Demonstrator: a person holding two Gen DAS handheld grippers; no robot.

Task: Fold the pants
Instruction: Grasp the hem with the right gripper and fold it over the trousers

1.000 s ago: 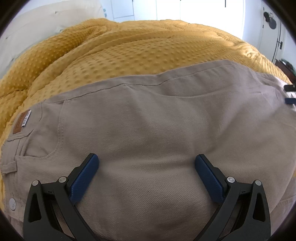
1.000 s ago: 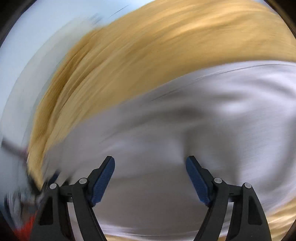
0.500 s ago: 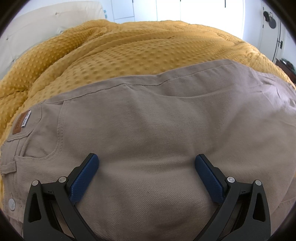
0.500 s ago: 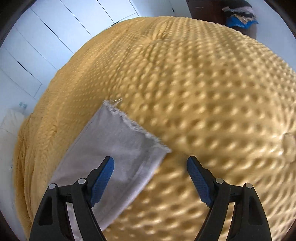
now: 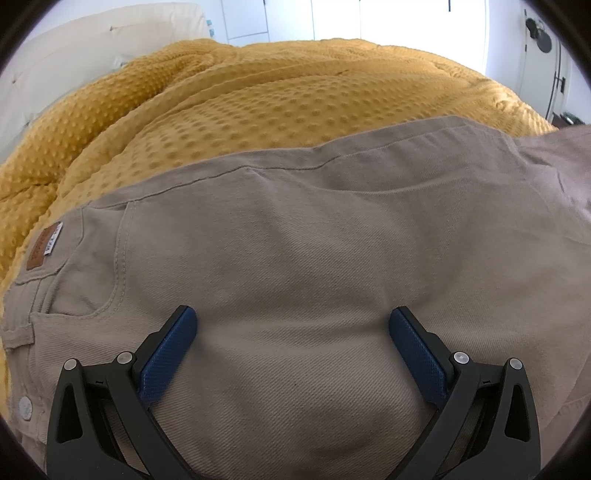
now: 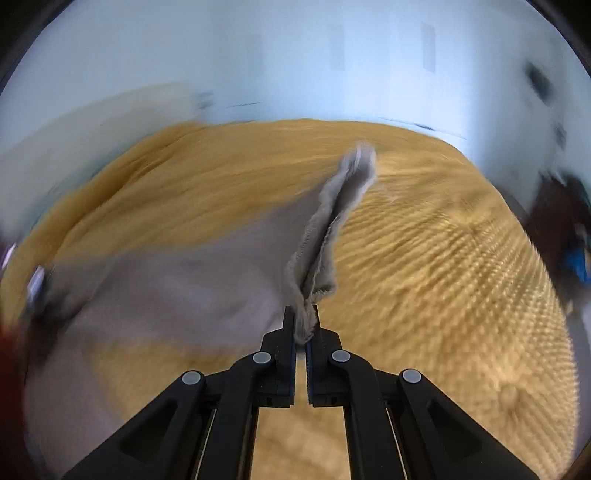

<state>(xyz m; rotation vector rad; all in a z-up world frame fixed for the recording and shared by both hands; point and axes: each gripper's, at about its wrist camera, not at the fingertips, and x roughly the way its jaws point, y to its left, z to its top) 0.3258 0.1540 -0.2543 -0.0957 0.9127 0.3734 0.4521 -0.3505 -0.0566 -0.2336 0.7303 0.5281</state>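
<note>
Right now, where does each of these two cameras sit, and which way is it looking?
Left wrist view: on the left tongs, looking down along their open blue pads at the beige pants near the waistband, on the yellow blanket.
Right wrist view: on the right tongs, which have just been closing and now pinch the pants' frayed hem; the picture is blurred.
Both share the pants and blanket; only tongs show, no hands.

A bedroom at home

A dimpled mustard-yellow fleece blanket (image 5: 258,110) covers the bed; white panelled wardrobe doors (image 5: 288,18) line the frame's top.
</note>
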